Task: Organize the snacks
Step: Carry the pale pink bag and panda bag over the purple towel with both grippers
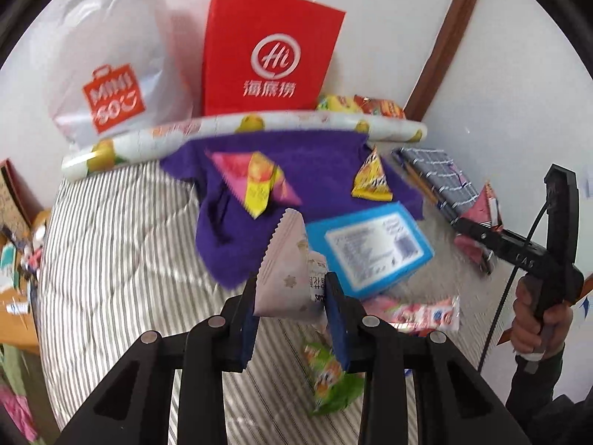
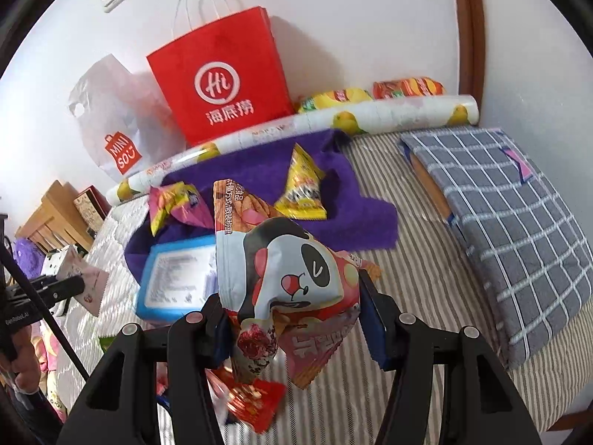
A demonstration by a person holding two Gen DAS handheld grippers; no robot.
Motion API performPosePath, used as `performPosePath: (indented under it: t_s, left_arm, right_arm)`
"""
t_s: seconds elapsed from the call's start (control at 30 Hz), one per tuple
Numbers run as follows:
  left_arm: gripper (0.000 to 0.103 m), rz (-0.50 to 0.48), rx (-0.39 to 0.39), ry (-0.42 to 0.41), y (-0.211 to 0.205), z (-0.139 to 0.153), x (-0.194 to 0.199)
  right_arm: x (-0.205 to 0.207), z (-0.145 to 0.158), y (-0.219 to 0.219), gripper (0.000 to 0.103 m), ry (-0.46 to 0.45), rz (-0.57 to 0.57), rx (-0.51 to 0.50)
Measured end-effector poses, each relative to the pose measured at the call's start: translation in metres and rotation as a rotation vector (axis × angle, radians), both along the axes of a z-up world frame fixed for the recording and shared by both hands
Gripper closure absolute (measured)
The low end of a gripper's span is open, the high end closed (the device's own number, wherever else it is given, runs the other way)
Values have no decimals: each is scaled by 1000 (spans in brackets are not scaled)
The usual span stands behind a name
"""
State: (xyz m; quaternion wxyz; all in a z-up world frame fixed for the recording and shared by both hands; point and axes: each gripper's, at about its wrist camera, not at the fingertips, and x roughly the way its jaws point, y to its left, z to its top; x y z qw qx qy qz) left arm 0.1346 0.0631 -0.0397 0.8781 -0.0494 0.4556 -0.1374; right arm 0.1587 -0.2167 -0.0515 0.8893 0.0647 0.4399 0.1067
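Note:
My left gripper [image 1: 292,296] is shut on a pale packet [image 1: 287,270] with a serrated edge, held above the striped bed [image 1: 122,244]. In the right wrist view my right gripper [image 2: 292,319] is shut on a puffy panda-print snack packet [image 2: 292,278], also lifted off the bed. A blue box [image 1: 374,248] lies at the edge of a purple cloth [image 1: 289,163]. On the cloth rest a pink-and-yellow packet [image 1: 255,181] and a yellow packet [image 1: 372,178]. A green packet [image 1: 330,382] and a pink packet [image 1: 422,313] lie on the bed under my left gripper. A red packet [image 2: 252,400] lies below the right one.
A red paper bag [image 1: 270,52] and a white plastic bag [image 1: 111,74] stand against the wall behind a lemon-print paper roll [image 1: 244,129]. More snack packets [image 2: 370,92] lie behind the roll. A grey checked cover [image 2: 500,204] lies on the bed at the right. A hand [image 1: 537,319] grips the right tool.

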Motion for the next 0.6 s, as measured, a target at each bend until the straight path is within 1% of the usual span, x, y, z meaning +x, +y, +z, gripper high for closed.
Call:
performPosePath:
  t_s: [0.37,0.47,0.6]
  left_arm:
    - [72,-68,0,-62,-26,42,36]
    - [72,-75,-2,-70,-31,49,48]
    - [72,-76,-8,-65,-35,52,62]
  right_arm:
    - [35,24,31,47,-58,41,-1]
    - [46,27,38,47,-67,45,0]
    - [61,32,45,47,-81,51,4]
